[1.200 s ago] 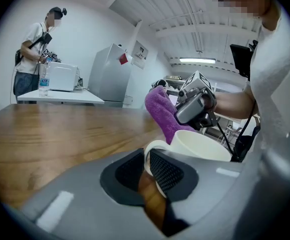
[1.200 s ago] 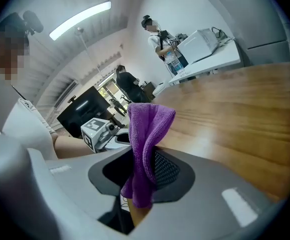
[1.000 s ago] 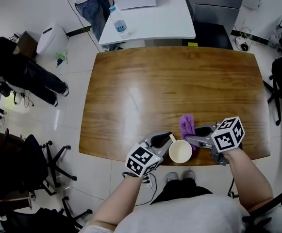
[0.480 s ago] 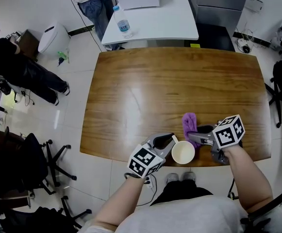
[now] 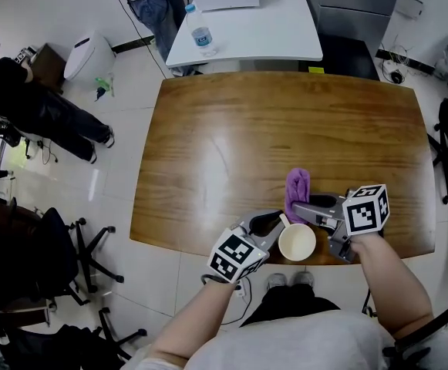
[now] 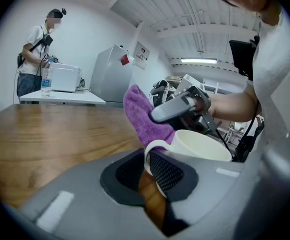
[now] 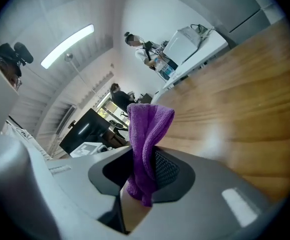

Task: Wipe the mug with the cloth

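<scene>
At the near edge of the table [image 5: 208,145], the mug [image 5: 297,243] has shifted slightly right, its handle pinched in the left gripper's [image 5: 274,223] closed jaws. The right gripper [image 5: 301,206], clamped on the purple cloth [image 5: 298,185], has brought it against the mug's far side, so wiping looks under way.

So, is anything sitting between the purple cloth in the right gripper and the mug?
Nothing visible. The left gripper holds the mug by its handle. The right gripper clamps the cloth right beside the mug's far side, with only bare table around them.
</scene>
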Demonstrator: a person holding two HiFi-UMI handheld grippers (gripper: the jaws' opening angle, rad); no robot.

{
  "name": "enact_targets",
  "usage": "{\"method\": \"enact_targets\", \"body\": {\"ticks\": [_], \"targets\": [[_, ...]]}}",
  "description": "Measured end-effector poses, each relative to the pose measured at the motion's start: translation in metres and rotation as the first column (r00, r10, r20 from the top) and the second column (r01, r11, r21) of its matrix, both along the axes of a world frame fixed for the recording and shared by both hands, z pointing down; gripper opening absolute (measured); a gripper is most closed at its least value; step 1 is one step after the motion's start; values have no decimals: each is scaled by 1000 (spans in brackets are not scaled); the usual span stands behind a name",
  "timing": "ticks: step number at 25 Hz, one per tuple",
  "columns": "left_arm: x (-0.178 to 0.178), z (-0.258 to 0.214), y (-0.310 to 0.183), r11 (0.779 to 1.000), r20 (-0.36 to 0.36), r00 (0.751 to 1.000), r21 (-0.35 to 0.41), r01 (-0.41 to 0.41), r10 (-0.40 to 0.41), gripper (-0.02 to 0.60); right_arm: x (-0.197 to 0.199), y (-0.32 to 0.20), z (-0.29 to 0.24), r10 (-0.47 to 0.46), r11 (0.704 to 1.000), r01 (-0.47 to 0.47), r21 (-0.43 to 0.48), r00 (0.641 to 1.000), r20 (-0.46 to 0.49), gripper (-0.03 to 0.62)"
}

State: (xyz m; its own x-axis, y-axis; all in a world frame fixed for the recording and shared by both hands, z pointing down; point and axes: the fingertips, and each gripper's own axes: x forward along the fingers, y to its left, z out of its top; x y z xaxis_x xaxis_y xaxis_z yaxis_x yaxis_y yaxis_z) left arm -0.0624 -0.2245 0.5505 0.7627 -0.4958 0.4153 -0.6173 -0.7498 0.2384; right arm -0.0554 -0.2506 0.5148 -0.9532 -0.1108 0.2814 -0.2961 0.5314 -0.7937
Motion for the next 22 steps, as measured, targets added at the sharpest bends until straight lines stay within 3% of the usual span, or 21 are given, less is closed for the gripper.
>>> {"method": "enact_targets", "body": {"ticks": [3,8,14,22], "targets": [[-1,0,-2,1000,0,1000,4,4,-4,17,2,3,26,-29,999,26,-39,996,-80,106],[-2,3,-4,1000,-9,1000,-12,13,-13,14,5,6,54,-59,997,66,25,974,-221,106],[-5,3,-3,1000,-20,1000,-4,6,-6,17,6,3,53,-6,1000,11,25,980,-198,106],[-16,1,6,999,-58,997,5,-51,51,65,41,-11,12,190,979,-180,94,975,-112,106]]}}
